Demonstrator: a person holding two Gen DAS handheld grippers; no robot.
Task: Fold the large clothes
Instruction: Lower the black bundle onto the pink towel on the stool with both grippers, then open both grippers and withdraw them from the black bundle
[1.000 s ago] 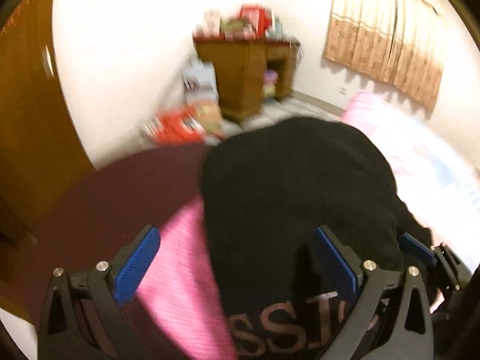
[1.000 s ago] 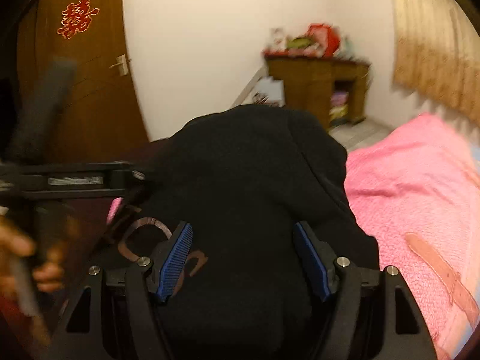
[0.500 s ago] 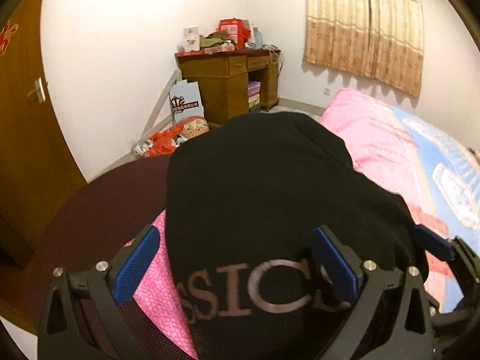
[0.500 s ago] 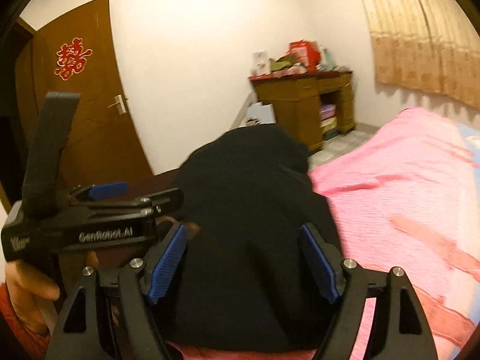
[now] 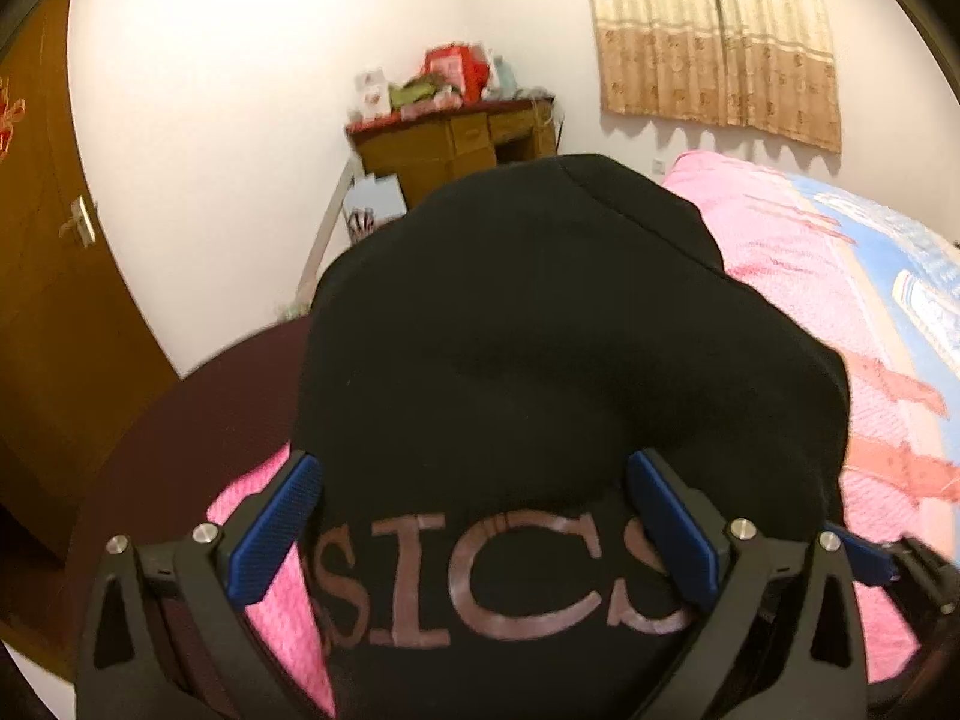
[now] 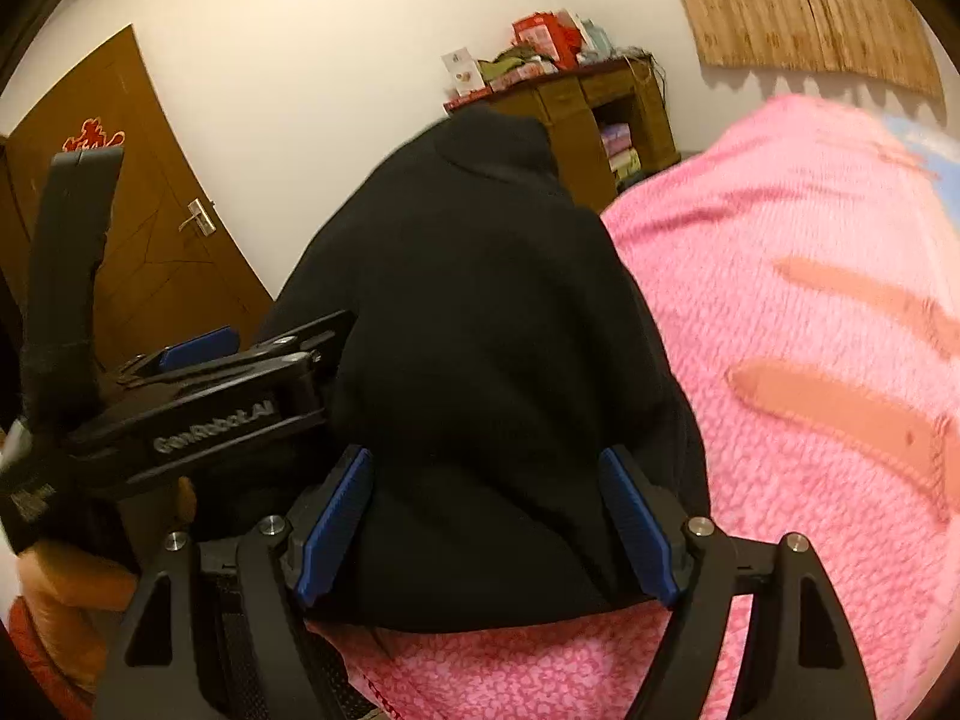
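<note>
One black sweatshirt (brownish letters "SICS" show across its near edge) lies bunched on the pink bedspread of the bed. Two grippers work it: the left gripper has its jaws spread wide with the lettered cloth between its two blue pads, and the right gripper likewise stands wide, having just been opening, with black fabric between its pads. One hand holds the left gripper. One wooden desk stands by the far wall.
</note>
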